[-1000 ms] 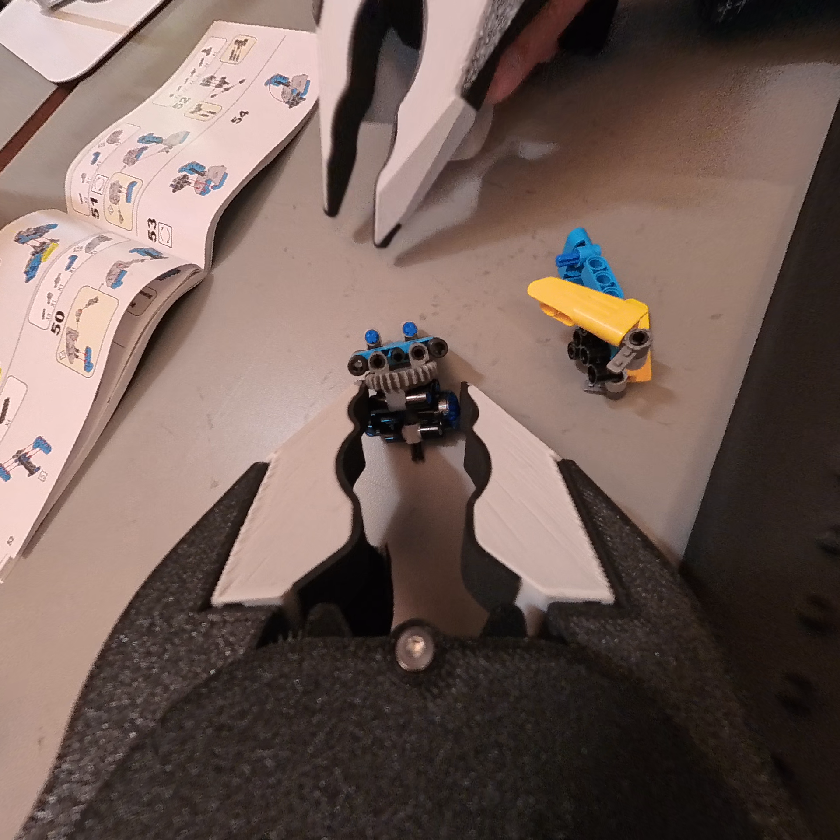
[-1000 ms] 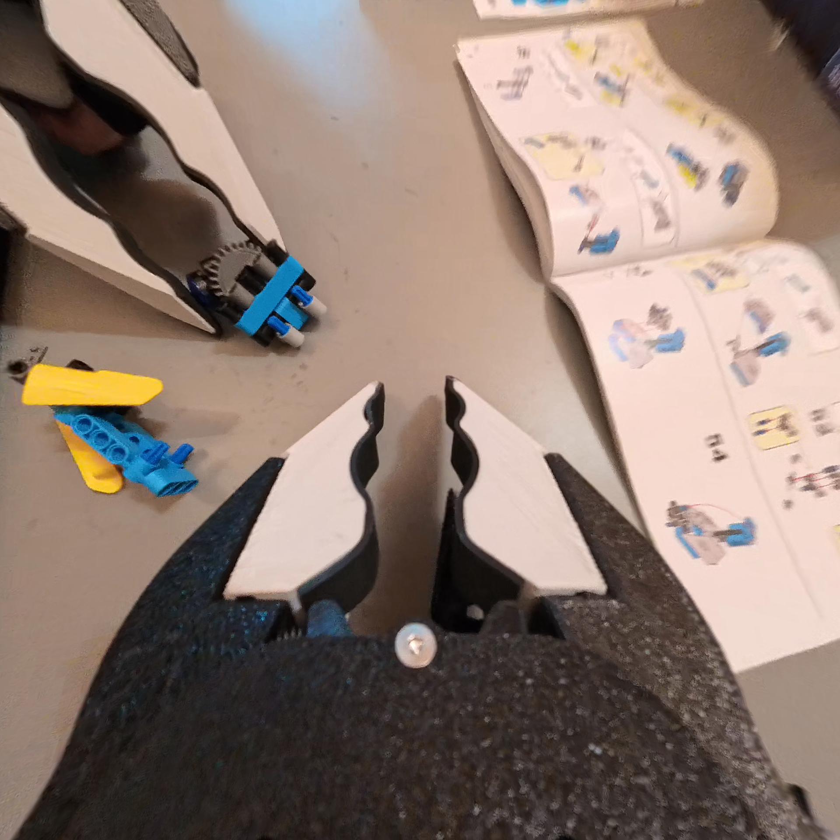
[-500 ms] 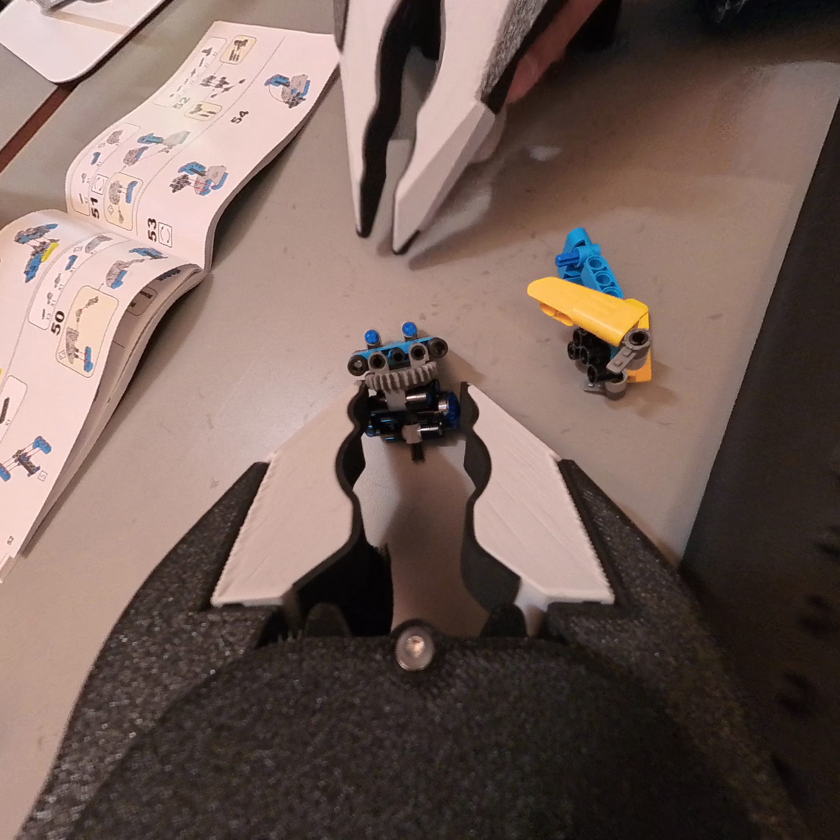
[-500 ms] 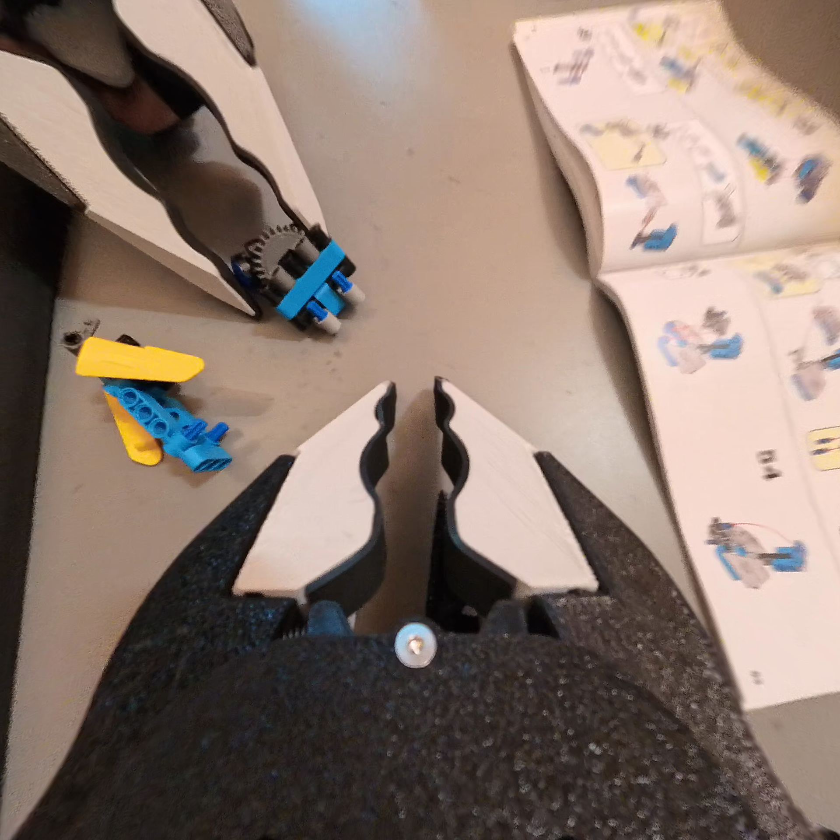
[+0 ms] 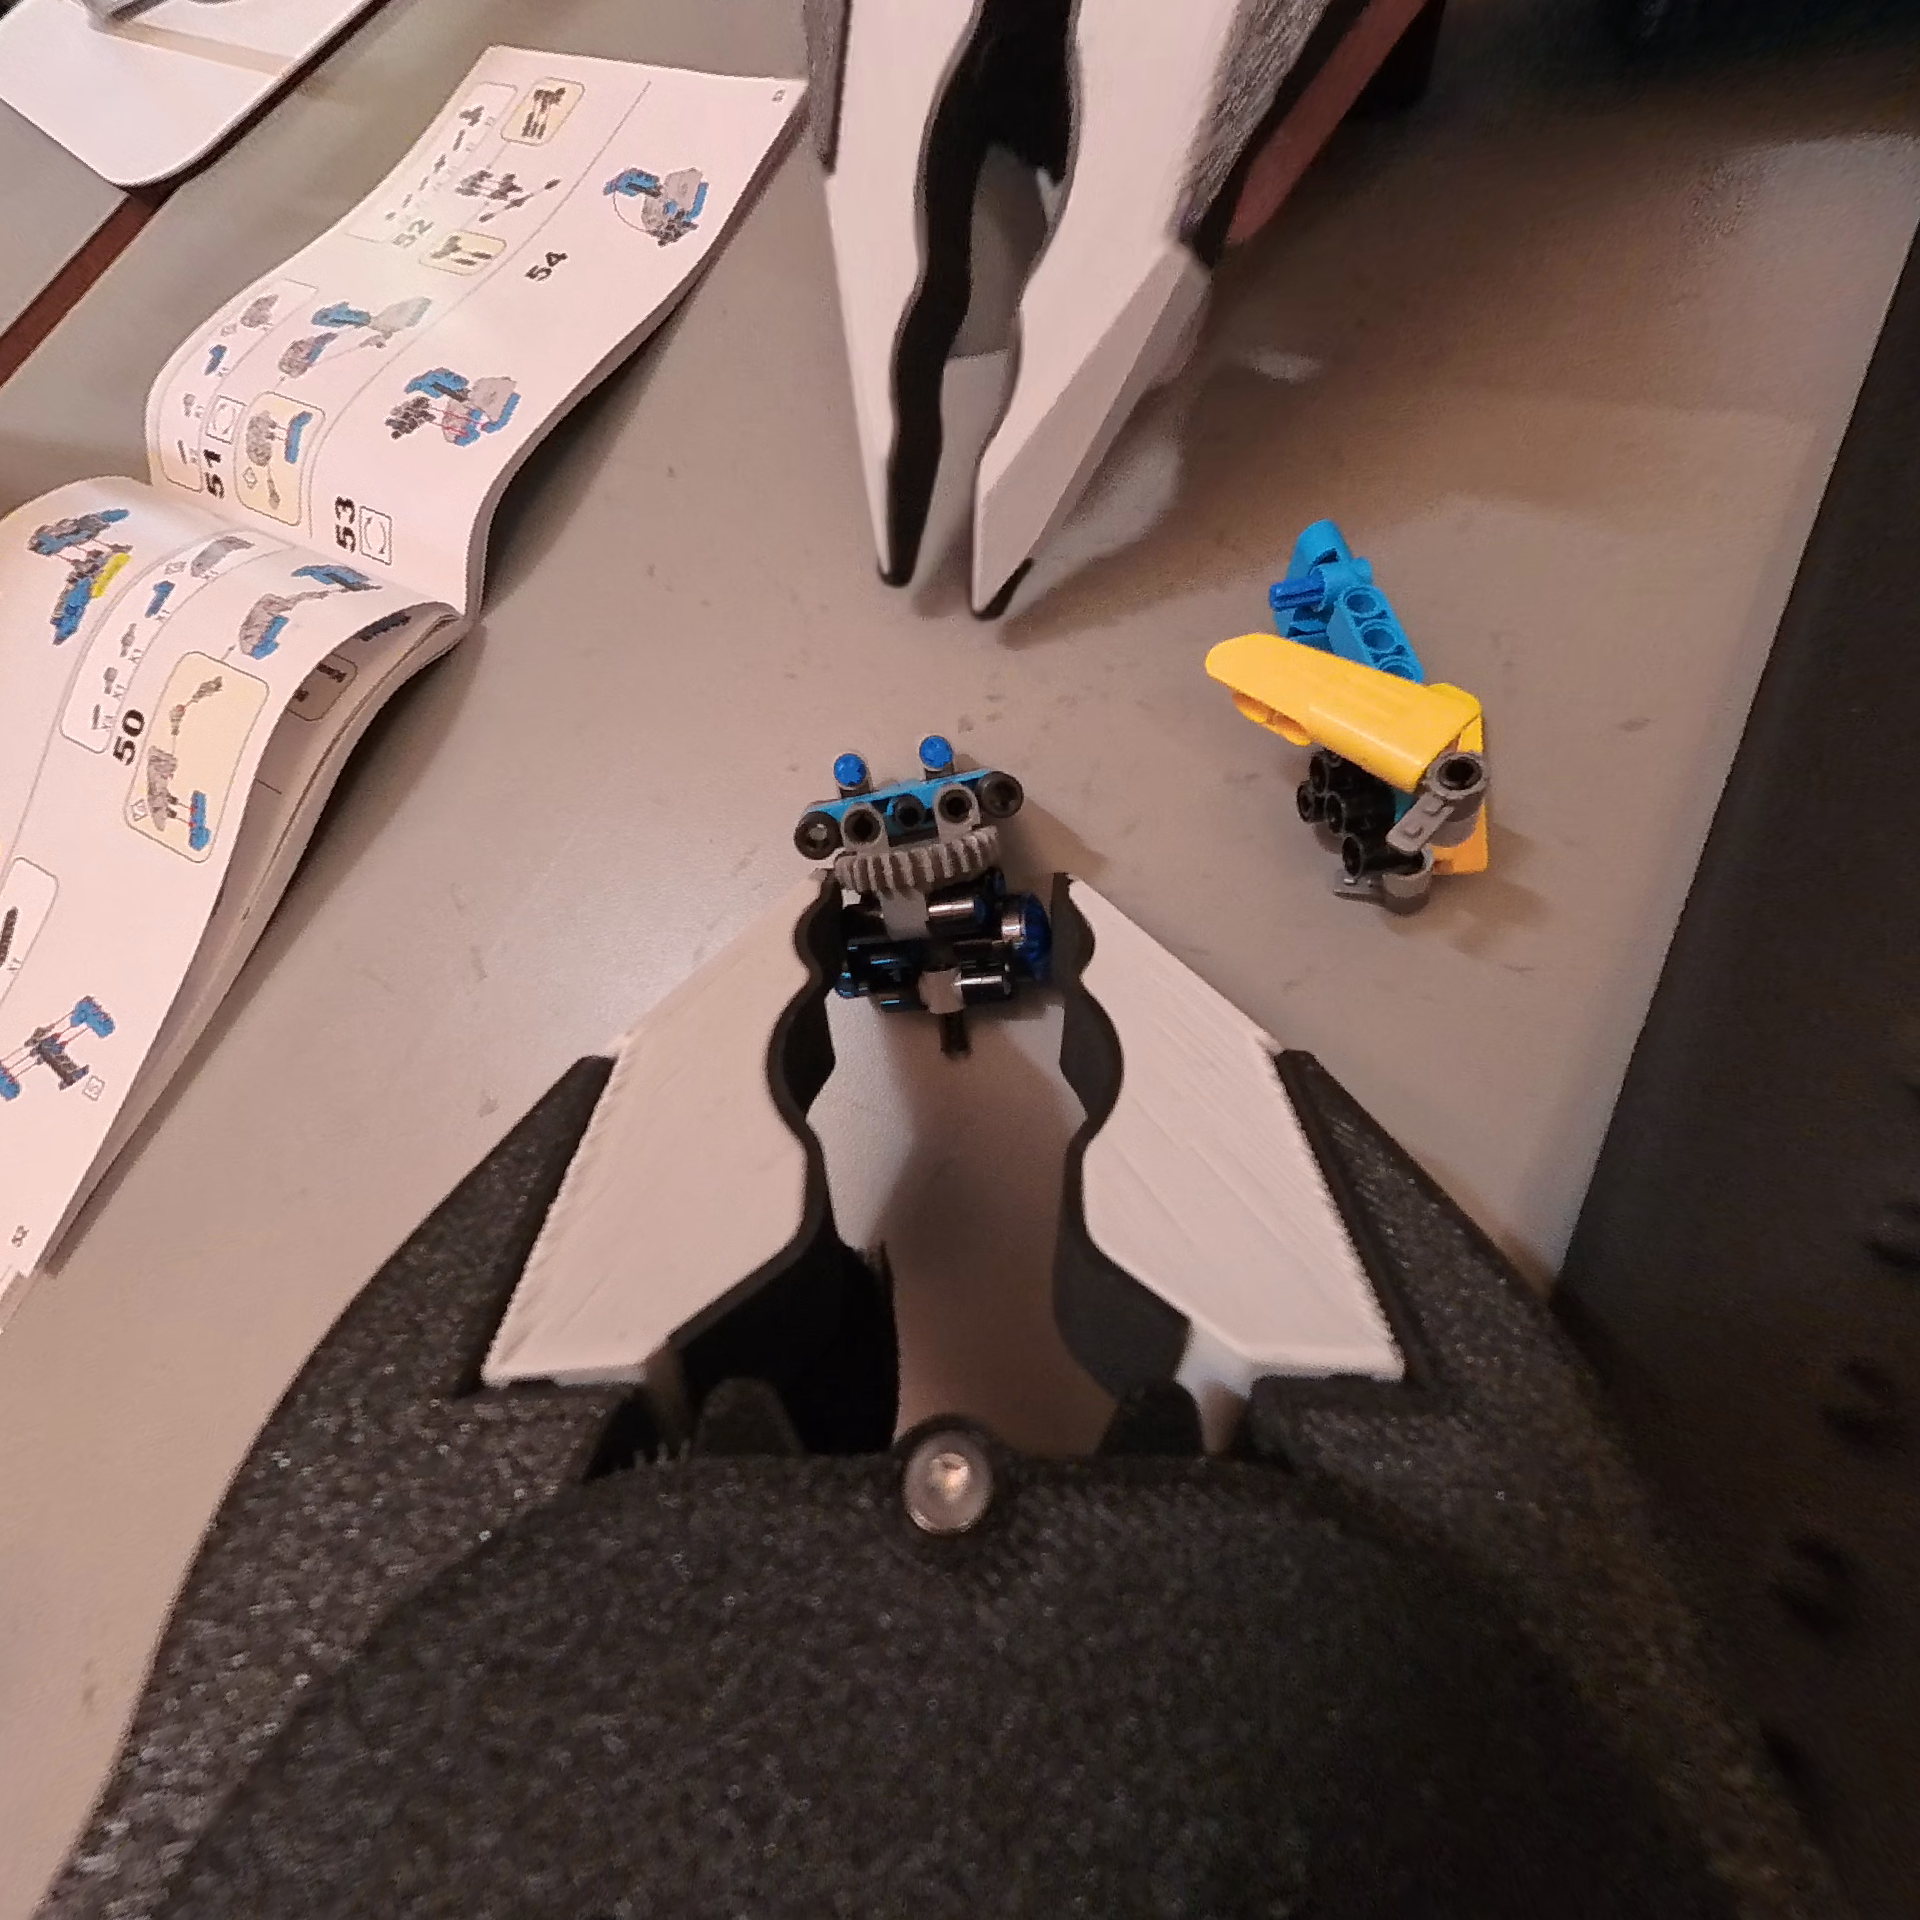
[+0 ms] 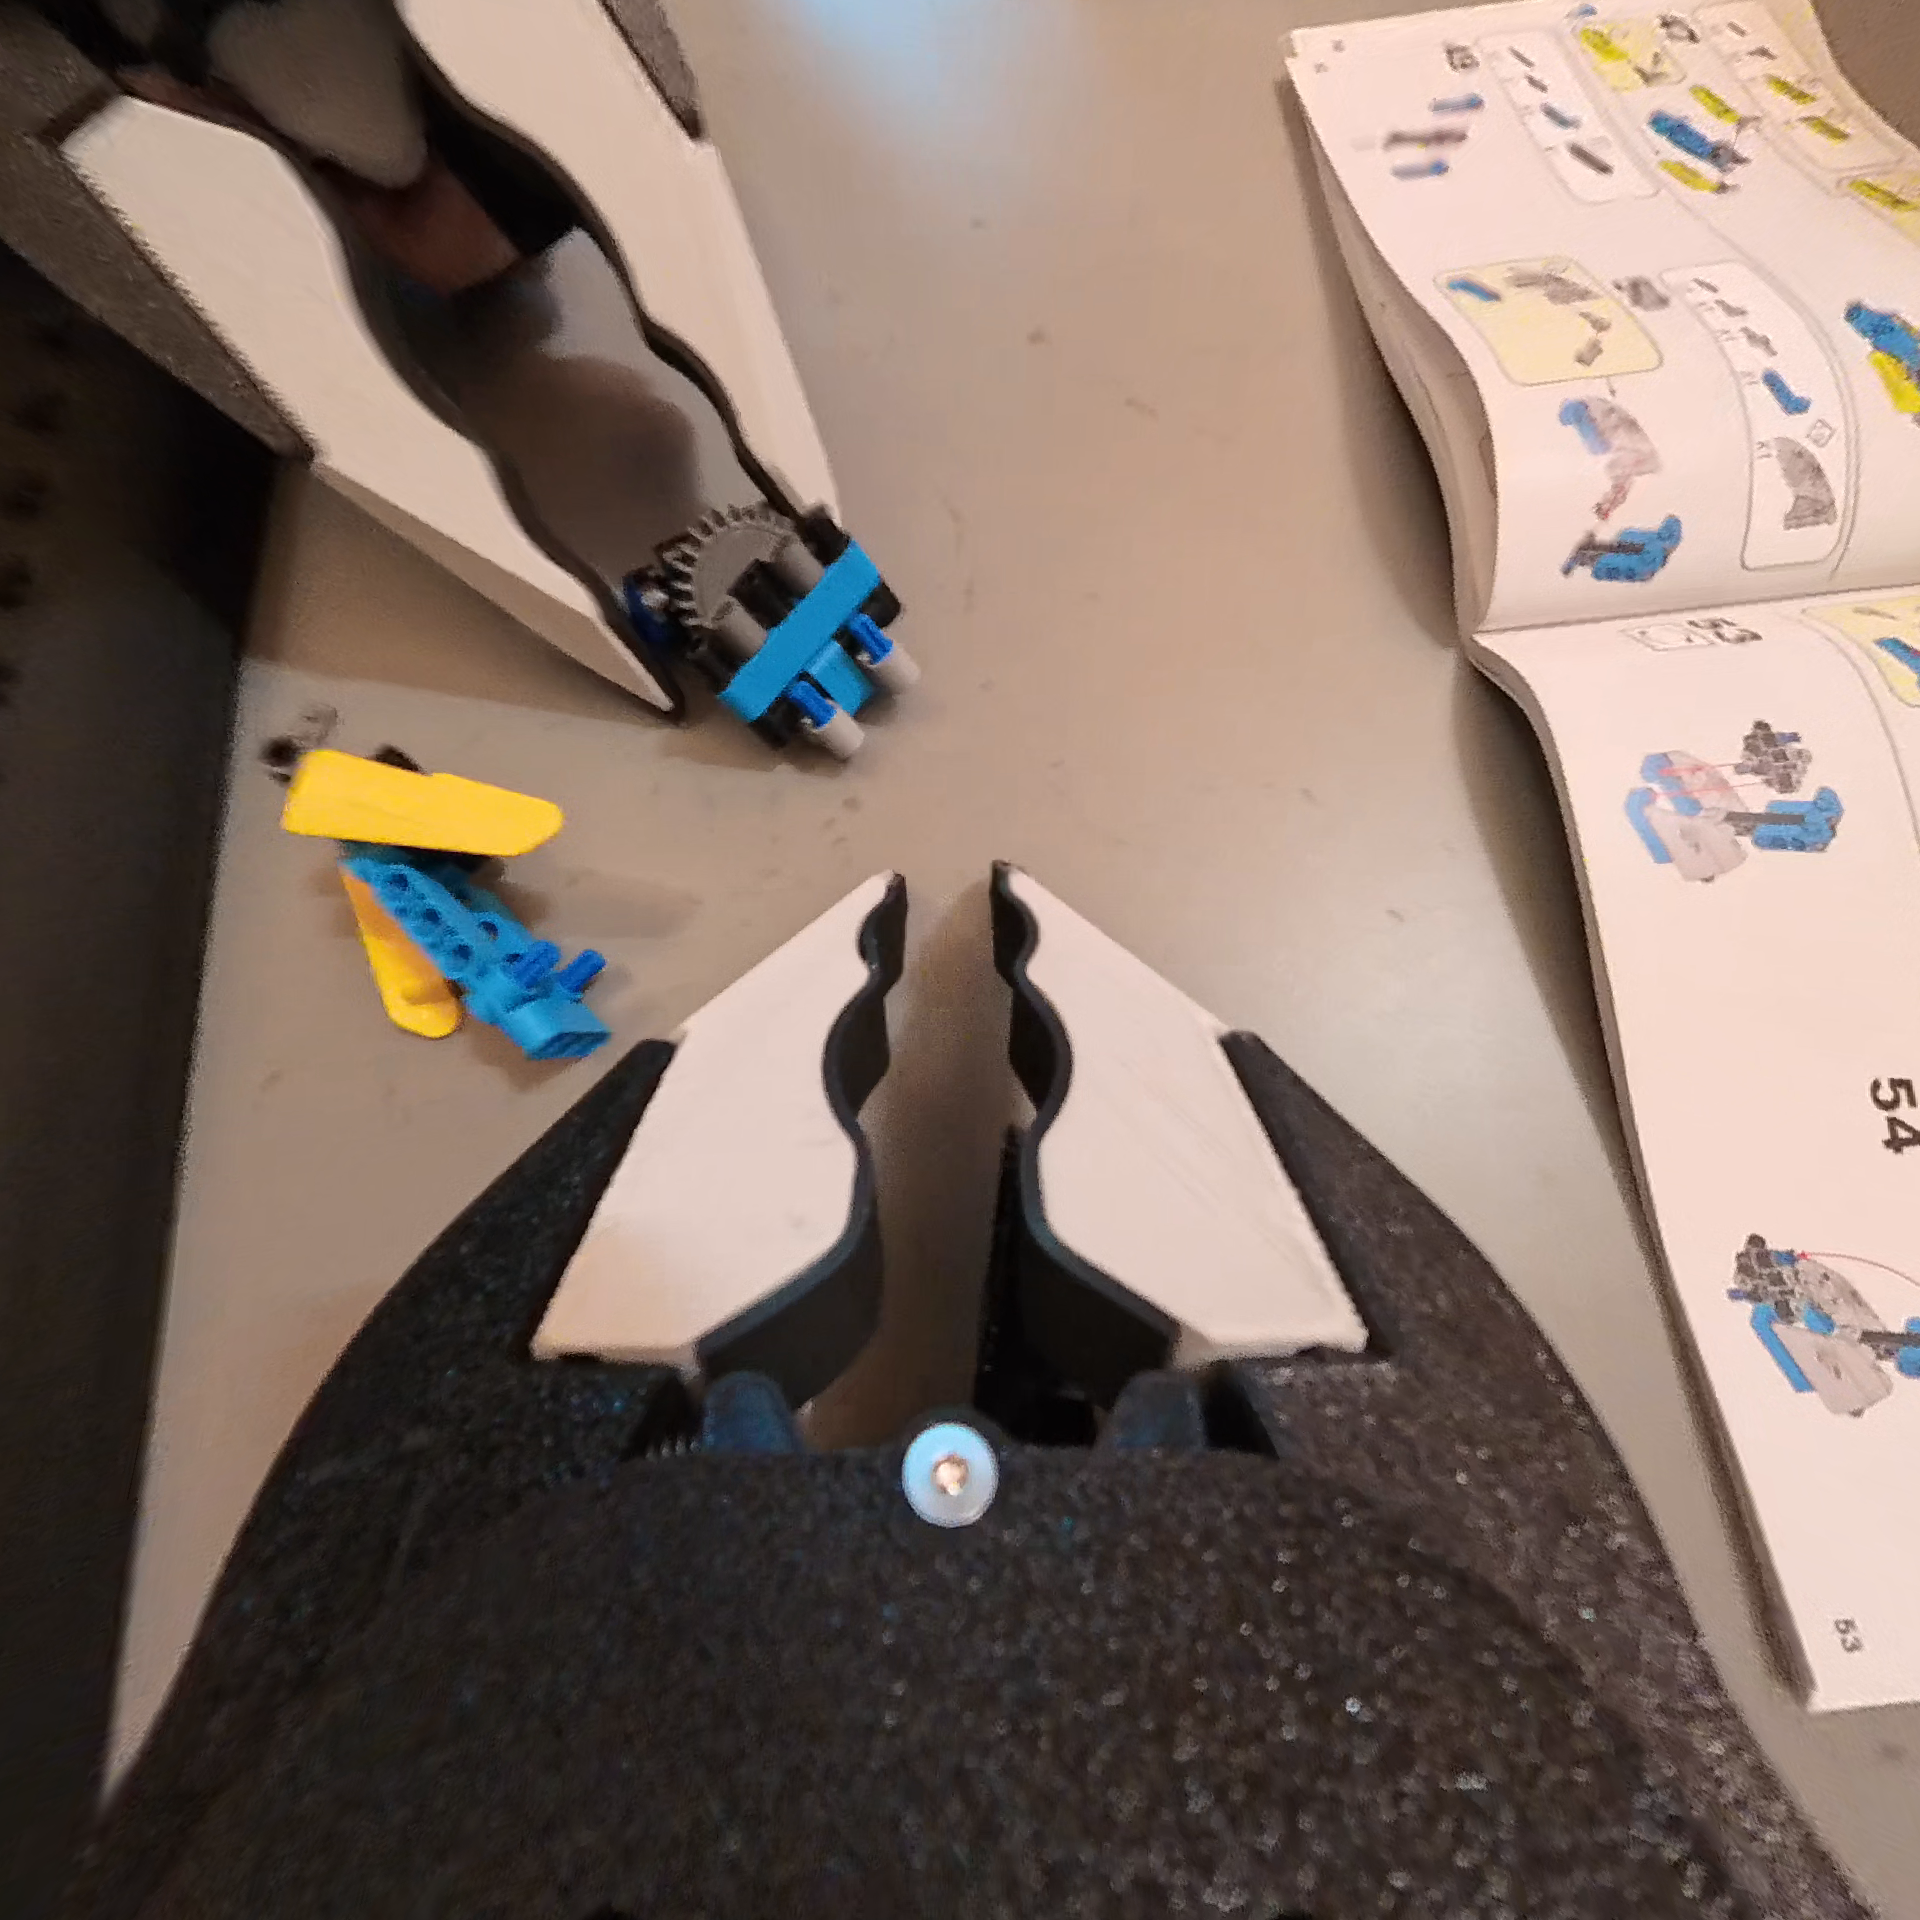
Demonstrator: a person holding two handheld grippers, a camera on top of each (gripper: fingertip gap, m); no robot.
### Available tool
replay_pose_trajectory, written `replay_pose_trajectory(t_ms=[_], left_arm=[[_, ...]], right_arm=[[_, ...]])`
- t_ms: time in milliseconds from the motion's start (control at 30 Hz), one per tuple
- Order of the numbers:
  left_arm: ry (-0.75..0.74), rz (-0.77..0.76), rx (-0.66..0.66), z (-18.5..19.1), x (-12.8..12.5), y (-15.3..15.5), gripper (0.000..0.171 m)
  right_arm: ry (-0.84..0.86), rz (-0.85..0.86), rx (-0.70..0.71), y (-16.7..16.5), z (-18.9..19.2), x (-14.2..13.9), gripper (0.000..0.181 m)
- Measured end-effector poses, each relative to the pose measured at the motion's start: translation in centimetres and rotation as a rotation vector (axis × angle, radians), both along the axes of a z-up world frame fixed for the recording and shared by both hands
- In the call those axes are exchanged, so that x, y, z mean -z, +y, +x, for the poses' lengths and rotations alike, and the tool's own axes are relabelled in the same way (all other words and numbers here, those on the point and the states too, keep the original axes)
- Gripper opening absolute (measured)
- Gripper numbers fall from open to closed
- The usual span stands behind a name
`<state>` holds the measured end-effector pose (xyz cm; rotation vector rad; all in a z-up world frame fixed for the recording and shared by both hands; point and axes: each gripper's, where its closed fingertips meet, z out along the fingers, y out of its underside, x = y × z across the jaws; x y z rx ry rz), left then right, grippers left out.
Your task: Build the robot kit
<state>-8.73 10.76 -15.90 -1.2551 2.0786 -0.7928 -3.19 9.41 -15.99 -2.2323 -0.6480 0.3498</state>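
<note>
My left gripper (image 5: pixel 940 894) is shut on a small brick assembly (image 5: pixel 914 883) with a grey gear, black pins and a blue beam, resting it on the grey table (image 5: pixel 623 831). The assembly also shows in the right wrist view (image 6: pixel 800 634), held at the left gripper's tips (image 6: pixel 758 623). My right gripper (image 6: pixel 945 878) is empty, its jaws only a narrow gap apart, pointing at the table just short of the assembly. It shows from the front in the left wrist view (image 5: pixel 945 592). A yellow and blue brick assembly (image 5: pixel 1351 727) lies loose beside them, also in the right wrist view (image 6: pixel 436 894).
An open instruction booklet (image 5: pixel 312 468) lies on the table, also in the right wrist view (image 6: pixel 1714 727). A dark surface (image 5: pixel 1818 935) borders the table by the yellow and blue piece. A white card (image 5: pixel 156 83) lies at the far corner. The gap from one gripper's tips to the other's is roughly 7 centimetres. The right tips stand about 35 centimetres off the white card (image 5: pixel 156 83).
The right gripper has moved closer to the held assembly and its jaws have narrowed. The left gripper and its assembly have stayed still.
</note>
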Motion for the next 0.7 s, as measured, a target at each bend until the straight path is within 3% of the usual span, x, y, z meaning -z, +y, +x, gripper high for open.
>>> replay_pose_trajectory(t_ms=[100,200,300,400,467,500,533,567,633,700], left_arm=[[0.001,-0.001,0.0,0.0,0.0,0.0,0.04],[0.002,-0.004,-0.001,0.0,0.0,0.0,0.04],[0.001,-0.004,-0.002,0.0,0.0,0.0,0.04],[-0.011,-0.028,-0.005,-0.1,-0.4,0.0,0.04],[-0.034,-0.058,-0.015,-0.1,-0.9,0.1,0.042],[-0.045,-0.079,-0.017,-0.1,-1.2,0.1,0.043],[-0.054,-0.102,-0.019,-0.1,-1.6,0.0,0.043],[-0.064,-0.121,-0.019,-0.1,-1.9,0.0,0.044],[-0.098,-0.142,-0.028,-0.1,-2.7,0.2,0.044],[-0.159,-0.159,-0.067,0.0,-4.0,0.9,0.044]], right_arm=[[0.124,0.067,-0.069,-1.3,-1.9,-3.0,0.021],[0.305,0.033,-0.165,-4.4,-4.9,-4.9,0.039],[0.111,0.052,-0.08,-4.9,-4.7,-2.7,0.056],[-0.03,0.092,-0.057,-4.4,-4.9,-1.9,0.054],[-0.044,0.017,-0.073,-4.7,-5.5,-0.4,0.054],[-0.003,-0.008,-0.088,-4.9,-6.1,-0.3,0.047],[0.024,-0.037,-0.11,-5.3,-6.6,-0.3,0.028],[-0.007,-0.039,-0.081,-5.0,-6.1,-0.3,0.026],[-0.018,0.036,-0.028,-4.3,-5.4,-1.6,0.023],[0.101,0.074,0.093,-3.5,-4.4,-3.9,0.019]])
